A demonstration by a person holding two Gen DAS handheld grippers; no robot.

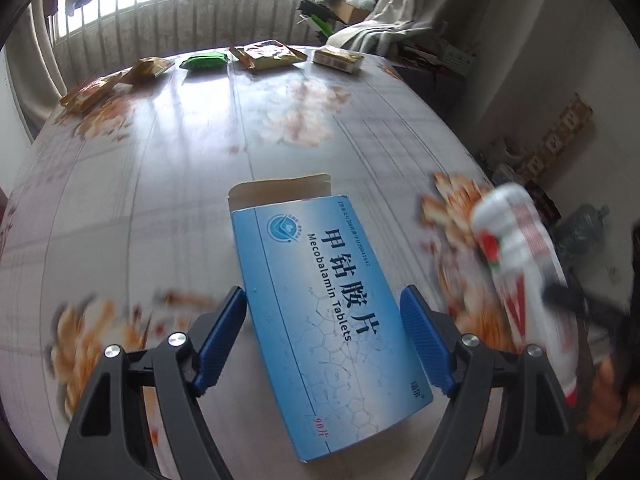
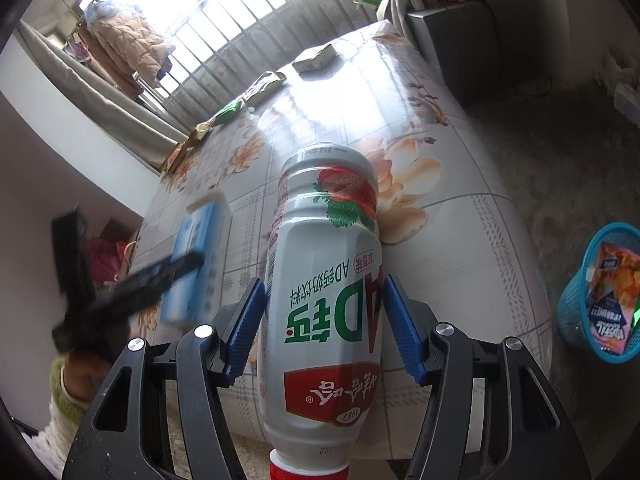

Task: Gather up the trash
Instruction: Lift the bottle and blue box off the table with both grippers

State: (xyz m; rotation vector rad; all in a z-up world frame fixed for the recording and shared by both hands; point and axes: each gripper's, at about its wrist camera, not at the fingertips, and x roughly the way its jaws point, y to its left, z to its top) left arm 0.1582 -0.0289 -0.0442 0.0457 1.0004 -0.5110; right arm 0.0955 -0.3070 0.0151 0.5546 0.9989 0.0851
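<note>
A blue Mecobalamin tablet box point(image 1: 324, 300) with an open end flap lies between the blue pads of my left gripper point(image 1: 324, 340). The pads stand a little off both its sides, so that gripper is open around it. My right gripper point(image 2: 324, 328) is shut on a white AD calcium milk bottle point(image 2: 324, 280) with a red cap, held above the flowered table point(image 2: 440, 240). The bottle shows blurred at the right of the left wrist view point(image 1: 520, 272). The blue box and left gripper show blurred in the right wrist view point(image 2: 196, 264).
Several snack wrappers and a small carton point(image 1: 338, 58) lie along the table's far edge, with a green packet point(image 1: 204, 60) among them. A blue basket point(image 2: 600, 292) holding a snack bag stands on the floor right of the table. Clutter lines the right wall.
</note>
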